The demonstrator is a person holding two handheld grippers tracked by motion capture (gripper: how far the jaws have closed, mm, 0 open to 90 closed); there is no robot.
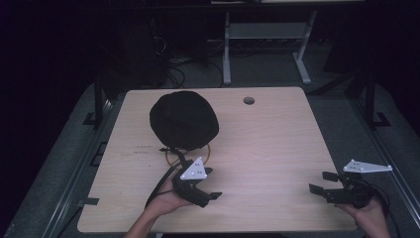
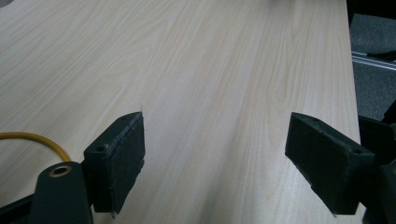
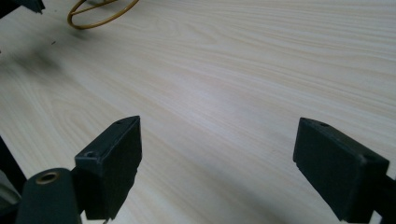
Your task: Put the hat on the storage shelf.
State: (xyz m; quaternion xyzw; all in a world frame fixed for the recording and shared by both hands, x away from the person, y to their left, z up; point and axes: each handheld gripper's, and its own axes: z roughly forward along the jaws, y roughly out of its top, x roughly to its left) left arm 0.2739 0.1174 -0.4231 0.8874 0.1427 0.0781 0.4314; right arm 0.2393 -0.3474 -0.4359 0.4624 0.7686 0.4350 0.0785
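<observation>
A round black hat [image 1: 184, 119] lay on the far left part of the pale wooden worktop [image 1: 277, 148], with a thin yellow ring [image 1: 171, 157] poking out from under its near edge. The left gripper [image 1: 212, 182] hung just in front of the hat and ring, close to them but touching neither, tilted so its fingers [image 2: 122, 158] pointed out over bare wood toward the right. Those fingers stood wide apart with nothing between them, which suggested the hand was parked in a ready pose rather than reaching. The right gripper [image 1: 323, 182] sat well apart from the hat, near the worktop's near right corner, its fingers [image 3: 114, 161] likewise spread and empty and aimed across the wood toward the ring [image 3: 100, 11]. Both hands looked to be waiting at a starting position, low and near the person, leaving the hat free to be approached from the front. The left gripper seemed better placed for that.
</observation>
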